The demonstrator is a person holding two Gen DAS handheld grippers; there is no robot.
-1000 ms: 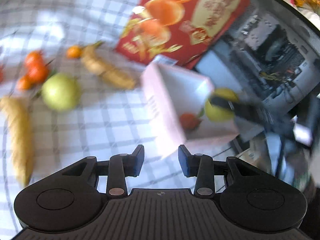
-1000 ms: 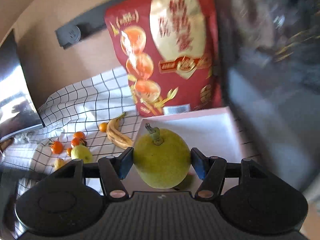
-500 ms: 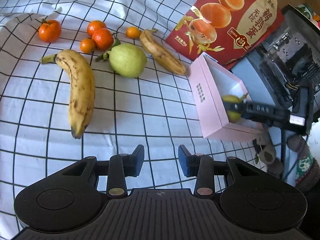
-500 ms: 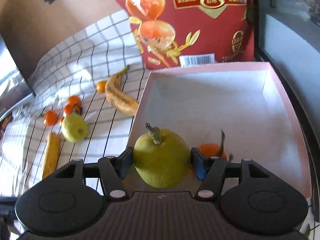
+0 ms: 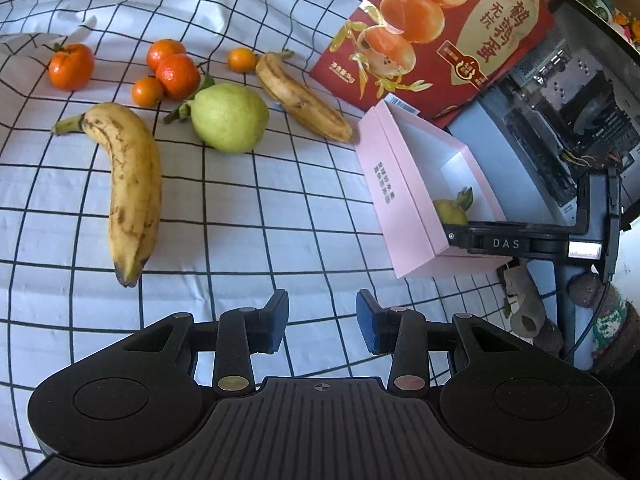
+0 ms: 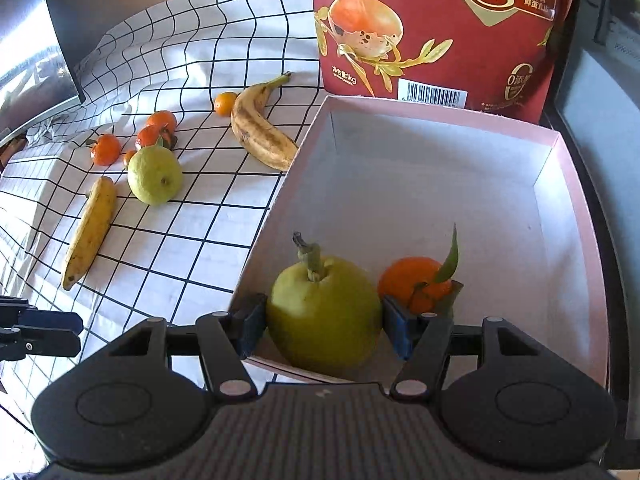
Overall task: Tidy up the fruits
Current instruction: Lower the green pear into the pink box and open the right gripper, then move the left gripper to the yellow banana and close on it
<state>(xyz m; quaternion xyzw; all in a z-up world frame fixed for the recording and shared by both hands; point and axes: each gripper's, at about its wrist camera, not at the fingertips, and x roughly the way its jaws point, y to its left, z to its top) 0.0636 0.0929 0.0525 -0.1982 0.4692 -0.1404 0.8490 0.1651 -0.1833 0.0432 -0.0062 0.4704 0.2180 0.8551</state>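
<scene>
**Green pear going into the pink box**

Pink cardboard is walling in the right gripper [image 6: 324, 330], whose jaws are pressing on both flanks of a green pear [image 6: 323, 316], stem up, at the near corner of the pink box [image 6: 568, 208]. Just beside the pear, inside the box, a leafy tangerine [image 6: 416, 282] is sitting against the right jaw. The left gripper [image 5: 322, 326] is hanging over the checked cloth [image 5: 248, 248] on the table, its jaws parted with nothing between them.

Out on the cloth, a second pear [image 5: 229, 117] is lying between a long banana [image 5: 134, 184] and a browner banana [image 5: 302, 99] whose tip is reaching the box's far left corner. Five small tangerines (three of them clustered [image 5: 172, 69]) are lying toward the cloth's far edge. A red food bag [image 6: 440, 24] is standing behind the box's far wall.
</scene>
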